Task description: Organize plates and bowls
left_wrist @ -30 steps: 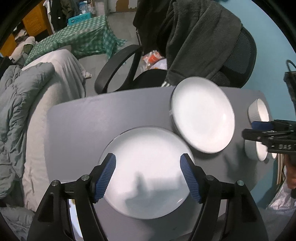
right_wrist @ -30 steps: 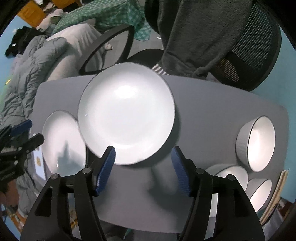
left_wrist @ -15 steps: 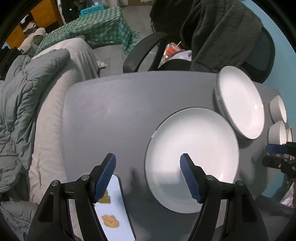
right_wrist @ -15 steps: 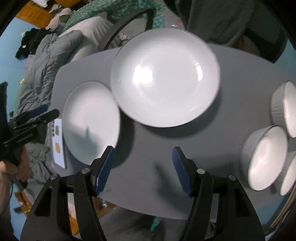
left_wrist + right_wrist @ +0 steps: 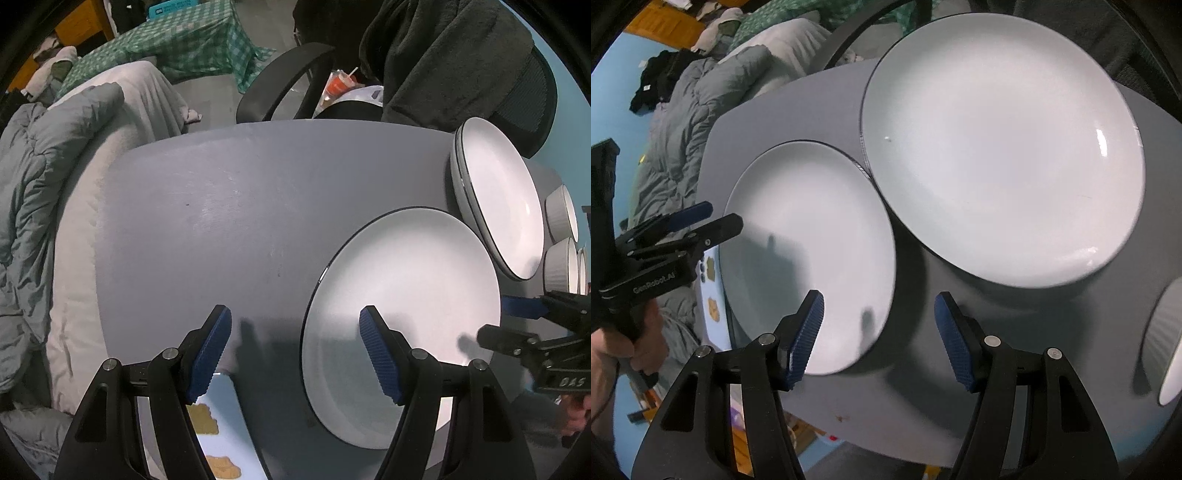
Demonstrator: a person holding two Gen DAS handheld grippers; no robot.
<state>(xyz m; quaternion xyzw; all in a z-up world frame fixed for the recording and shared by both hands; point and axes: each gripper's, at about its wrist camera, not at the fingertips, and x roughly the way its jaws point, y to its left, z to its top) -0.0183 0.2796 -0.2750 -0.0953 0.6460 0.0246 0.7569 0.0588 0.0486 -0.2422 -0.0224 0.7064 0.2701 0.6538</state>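
- Nearest in the left wrist view, the left gripper (image 5: pixel 295 349) points steeply down over the grey table (image 5: pixel 229 221). Its blue-padded jaws stand wide apart and hold nothing. The left edge of the smaller white plate (image 5: pixel 402 314) lies below the gap, with the right pad over the plate and the left pad over bare tabletop.
- Nearest in the right wrist view, the right gripper (image 5: pixel 879 334) also points down with its jaws apart and empty. The right edge of that same smaller plate (image 5: pixel 809 251) lies below its gap.
- The smaller plate lies flat at the near edge of the table, between the two grippers.
- Just beyond it, a larger white plate (image 5: pixel 1001 147) with a dark rim slightly overlaps the smaller plate's far edge.
- To the right of the plates stand white ribbed bowls (image 5: pixel 559 266), close together near the table's right edge.
- A hand (image 5: pixel 613 354) grips the left gripper's handle at the left edge of the right wrist view.
- Beyond the table stands a black office chair (image 5: pixel 517 96) draped with a dark garment, and to the left lies grey bedding (image 5: pixel 55 155).
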